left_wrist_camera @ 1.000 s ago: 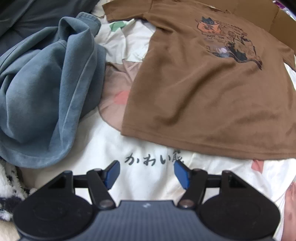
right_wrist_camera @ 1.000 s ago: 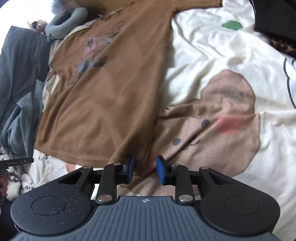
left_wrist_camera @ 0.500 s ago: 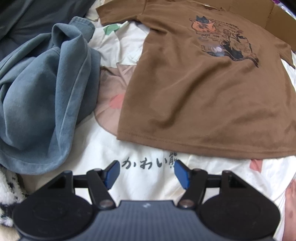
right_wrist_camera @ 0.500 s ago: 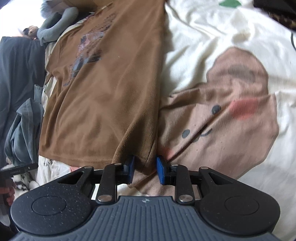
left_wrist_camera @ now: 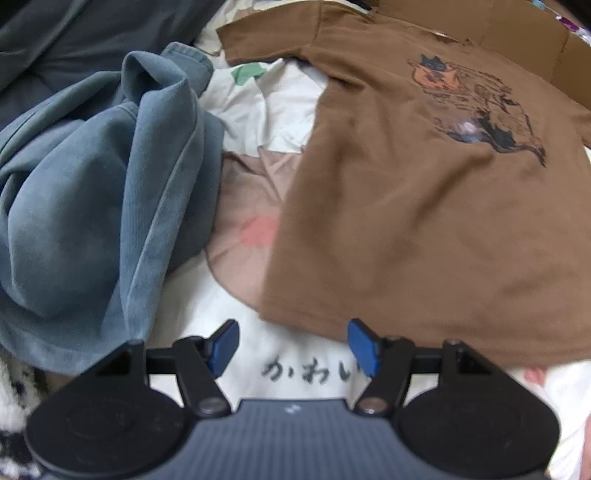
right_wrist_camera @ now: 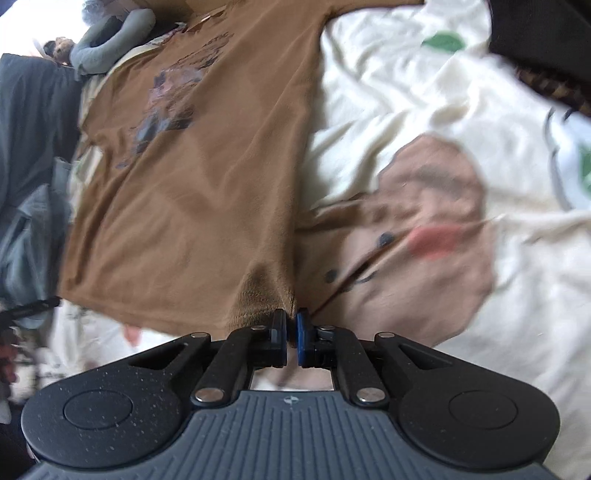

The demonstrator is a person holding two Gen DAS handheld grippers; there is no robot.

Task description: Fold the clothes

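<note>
A brown T-shirt (left_wrist_camera: pixel 424 221) with a dark print on its chest lies spread flat on a cream blanket (left_wrist_camera: pixel 306 373). In the right wrist view the same T-shirt (right_wrist_camera: pixel 207 184) runs away from me, and my right gripper (right_wrist_camera: pixel 291 328) is shut on its near bottom corner, the cloth bunched up at the pads. My left gripper (left_wrist_camera: pixel 293 343) hovers open over the blanket's black lettering, just short of the hem's other corner. Nothing is between its blue pads (left_wrist_camera: pixel 223 345).
A crumpled blue-grey garment (left_wrist_camera: pixel 92 203) is heaped left of the shirt, with dark grey cloth (left_wrist_camera: pixel 55 37) behind it. Cardboard (left_wrist_camera: pixel 517 40) lies past the collar. The blanket (right_wrist_camera: pixel 406 92) with its bear print (right_wrist_camera: pixel 424 229) stretches right of the shirt, and dark fabric (right_wrist_camera: pixel 535 33) lies at the far right.
My right gripper's jaws have closed onto the shirt's bottom corner and pinched it. The shirt's hem now sits closer to my open left gripper.
</note>
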